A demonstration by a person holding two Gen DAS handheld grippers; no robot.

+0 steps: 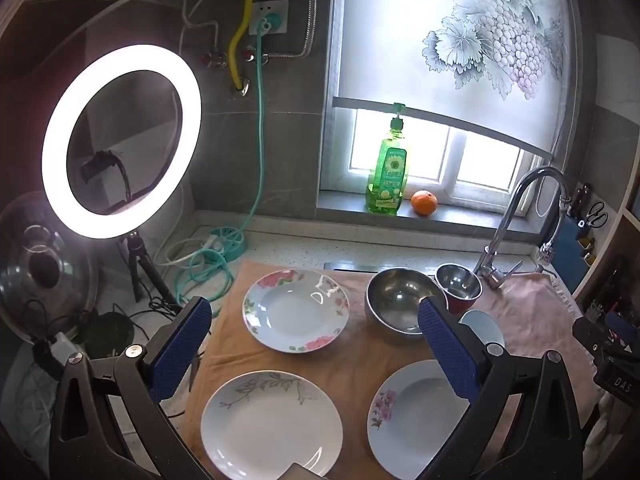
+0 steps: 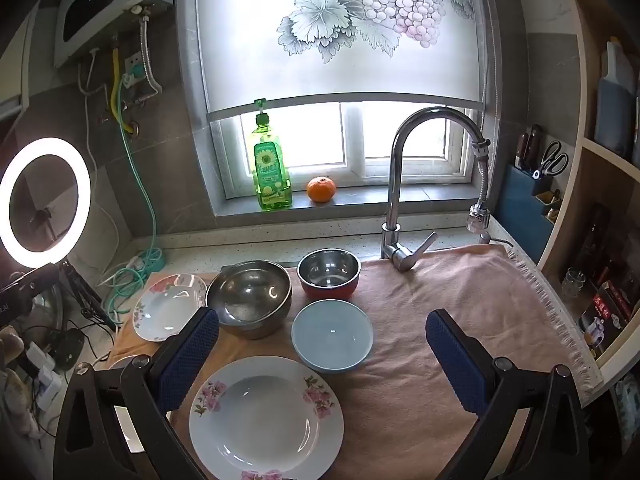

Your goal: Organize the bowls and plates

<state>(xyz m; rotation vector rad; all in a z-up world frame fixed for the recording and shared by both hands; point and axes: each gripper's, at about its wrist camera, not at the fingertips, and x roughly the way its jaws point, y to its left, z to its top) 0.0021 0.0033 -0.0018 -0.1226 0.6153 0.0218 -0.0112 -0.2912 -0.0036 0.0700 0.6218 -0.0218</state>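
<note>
Plates (image 1: 296, 310) and steel bowl (image 2: 249, 297) ahead of left gripper (image 1: 316, 348) and right gripper (image 2: 324, 354), both spread wide, empty.

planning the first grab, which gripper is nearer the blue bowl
Right. The blue bowl lies just ahead between the right gripper's open fingers. The left gripper is farther left, with the bowl peeking past its right finger.

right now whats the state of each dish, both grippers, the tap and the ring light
left gripper: open, empty
right gripper: open, empty
large steel bowl: upright, empty
red-sided steel bowl: upright, empty
pale blue bowl: upright, empty
rose-rimmed deep plate: face up, unstacked
branch-pattern white plate: face up, unstacked
pink-flower white plate: face up, unstacked
chrome tap: no water running
ring light: on
</note>
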